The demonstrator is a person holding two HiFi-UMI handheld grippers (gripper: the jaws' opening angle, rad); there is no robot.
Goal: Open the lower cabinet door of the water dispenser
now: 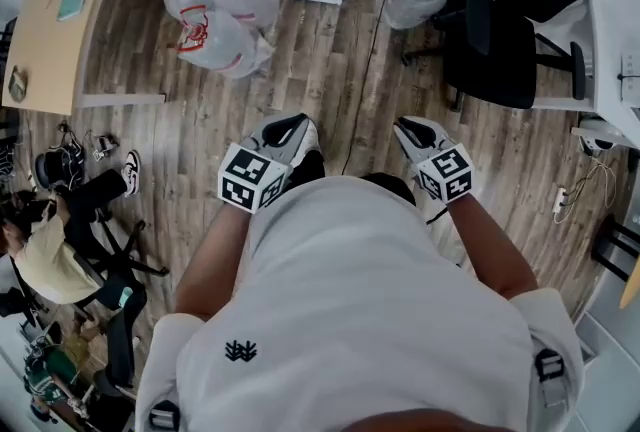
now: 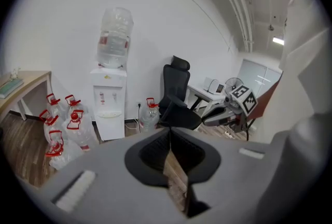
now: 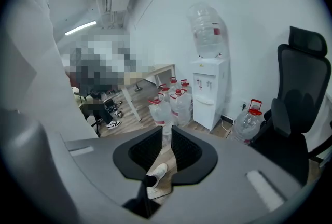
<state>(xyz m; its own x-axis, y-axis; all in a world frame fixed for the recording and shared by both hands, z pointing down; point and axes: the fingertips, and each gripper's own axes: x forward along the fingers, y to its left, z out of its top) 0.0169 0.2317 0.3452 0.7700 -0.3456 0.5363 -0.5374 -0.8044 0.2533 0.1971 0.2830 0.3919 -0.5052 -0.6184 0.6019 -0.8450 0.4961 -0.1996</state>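
Water dispenser [image 2: 109, 98]: white, against the far wall, with an inverted bottle [image 2: 115, 36] on top. Its lower cabinet door [image 2: 111, 125] is the plain panel below the taps. It is shut as far as can be judged, and no handle or free edge can be made out at this range.

The unit lies well ahead of both tools and roughly between their lines of aim. It sits slightly left of the left tool [image 2: 169, 133] and slightly right of the right tool [image 3: 167, 134].

Filled water jugs [image 1: 215, 5] crowd the floor [image 1: 300, 80] ahead and to the left of the left tool, just beside the dispenser. A single jug [image 3: 247, 123] and an office chair [image 3: 295, 103] stand ahead and to the right of the right tool.

Left tool: clenched, pad tips meeting, nothing held. Right tool: released by a narrow slit, through which only floor and a shoe [image 3: 155, 173] show; nothing grasped. Both point forward and downward, near the person's body.

Step in hand, as judged: the approach, with no contact made with the door.

Next move, as judged: carry a tool forward and down through the lane between jugs and chair to the door's free edge. The jaws must be spread wide enough to take that edge or a grip, and the door then pulled outward about its hinge.
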